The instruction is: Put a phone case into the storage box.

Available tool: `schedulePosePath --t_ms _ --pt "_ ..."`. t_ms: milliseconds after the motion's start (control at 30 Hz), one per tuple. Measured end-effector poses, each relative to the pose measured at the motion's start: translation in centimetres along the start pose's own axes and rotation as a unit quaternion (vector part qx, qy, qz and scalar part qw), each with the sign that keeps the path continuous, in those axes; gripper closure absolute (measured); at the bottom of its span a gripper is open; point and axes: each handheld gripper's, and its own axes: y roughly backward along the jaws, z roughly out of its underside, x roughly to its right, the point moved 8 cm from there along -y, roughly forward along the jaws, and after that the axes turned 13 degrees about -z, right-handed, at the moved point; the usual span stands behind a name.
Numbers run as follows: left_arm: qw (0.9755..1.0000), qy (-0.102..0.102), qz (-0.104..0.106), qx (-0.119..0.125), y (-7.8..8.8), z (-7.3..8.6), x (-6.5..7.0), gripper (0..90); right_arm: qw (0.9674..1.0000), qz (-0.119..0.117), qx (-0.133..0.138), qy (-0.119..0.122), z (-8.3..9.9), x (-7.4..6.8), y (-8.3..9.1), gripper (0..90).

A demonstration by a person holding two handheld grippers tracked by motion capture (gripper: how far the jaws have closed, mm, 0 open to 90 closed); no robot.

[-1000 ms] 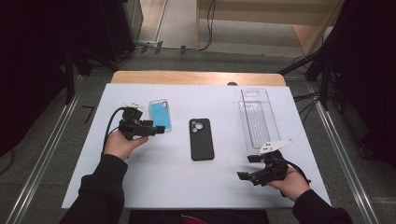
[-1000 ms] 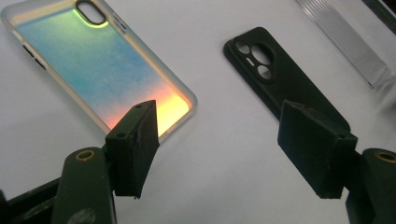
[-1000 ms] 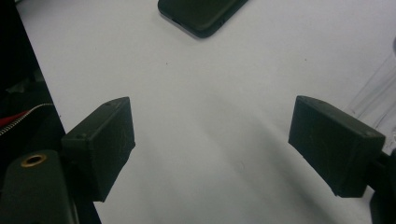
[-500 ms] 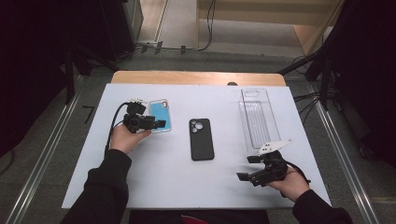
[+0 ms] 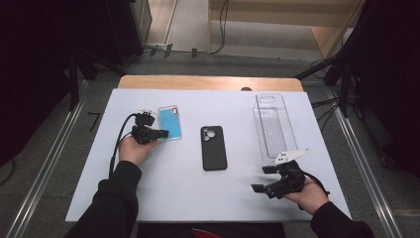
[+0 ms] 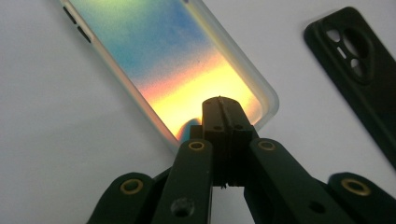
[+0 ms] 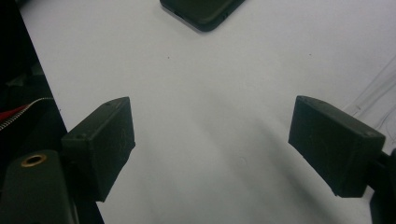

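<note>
Right gripper (image 5: 261,178) is resting in the person's right hand at the near right of the white table (image 5: 173,198), its jaws standing wide apart with bare table surface between them in the right gripper view. Nothing is lying between the pads.

Beyond and to the left of that gripper, the black phone case (image 5: 214,148) is lying flat, its long axis running away from the person, camera cut-out at the far end. Directly beyond the right gripper, the clear plastic tray (image 5: 275,124) is lying flat, long axis also running near to far.

Left gripper (image 5: 163,133) is sitting at the near edge of the blue phone case (image 5: 170,122). Its jaws have just been closing and are now pressed together, pads meeting over the near corner of the case (image 6: 187,60); whether the rim is pinched between them cannot be told. The case is lying flat, extending away from the jaw tips, long axis running near to far with a slight lean, side button slots (image 6: 74,23) at the far end.
</note>
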Motion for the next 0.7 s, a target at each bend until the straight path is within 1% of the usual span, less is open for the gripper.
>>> schedulePosePath --t_ms 100,200,367,467,500,700 --pt "1.0 0.003 0.001 0.0 -0.1 0.1 0.0 89.9 1.0 0.0 -0.001 0.001 0.0 0.0 0.0 12.7" --pt "1.0 0.0 0.003 -0.003 0.1 0.2 -0.1 89.9 1.0 0.001 -0.002 0.002 0.0 0.0 0.0 12.7" --pt "1.0 0.001 0.0 -0.007 0.3 0.4 -0.5 89.8 1.0 0.002 -0.003 0.002 0.1 0.0 0.0 12.7" --pt "0.9999 -0.002 0.0 -0.01 0.5 0.6 -0.7 89.8 1.0 0.002 -0.003 0.002 0.1 0.1 0.0 12.7" --pt "0.9999 -0.006 -0.002 -0.013 0.6 0.7 -0.8 89.8 1.0 0.001 -0.003 0.001 0.1 0.0 0.0 12.7" --pt "0.9998 -0.005 -0.002 -0.021 1.1 1.2 -1.1 89.8 1.0 0.001 -0.005 0.002 0.1 0.0 -0.1 12.7"
